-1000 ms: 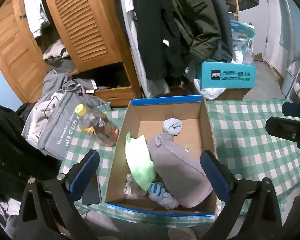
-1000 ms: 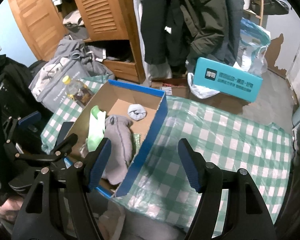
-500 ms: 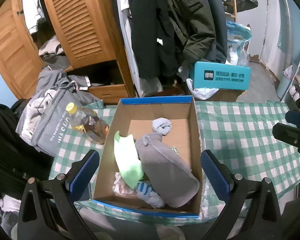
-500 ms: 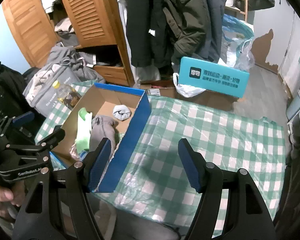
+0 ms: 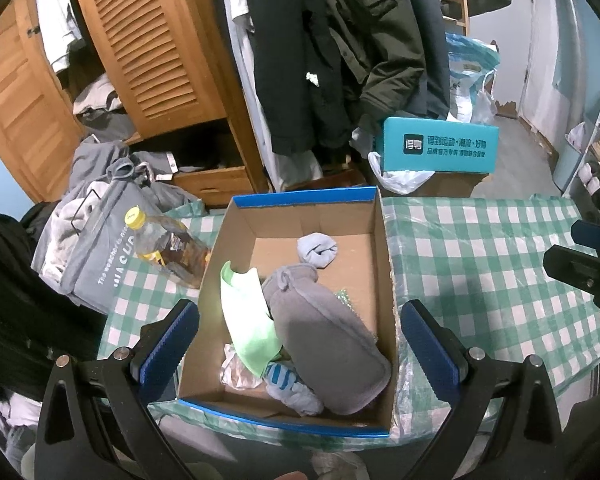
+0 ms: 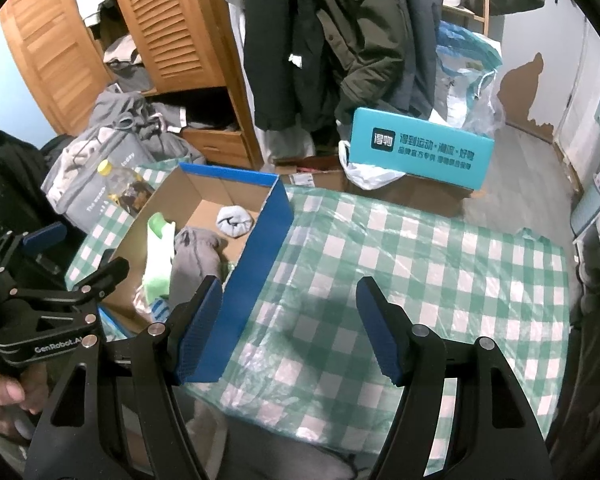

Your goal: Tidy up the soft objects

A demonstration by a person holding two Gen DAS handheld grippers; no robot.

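Left tongs (image 5: 300, 344), apart and empty, hover nearest the cardboard box (image 5: 384, 264); grey plush pouch (image 5: 324, 340) lies lengthwise between them. Right tongs (image 6: 290, 328) apart, beside.

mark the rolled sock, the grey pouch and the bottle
rolled sock (image 5: 317, 249), left wrist view, middle of the roll
grey pouch (image 5: 328, 344), left wrist view, middle of its body
bottle (image 5: 168, 252), left wrist view, its label

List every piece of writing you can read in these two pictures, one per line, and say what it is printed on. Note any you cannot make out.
"GenRobot.AI", partly hidden at its end: on the left gripper body, seen in the right wrist view.
"The weather is nice", then larger letters cut off: on the grey bag.
"得物" logo and two lines of Chinese text, too small to read surely: on the teal box.
Bottle label: blurred, unreadable.
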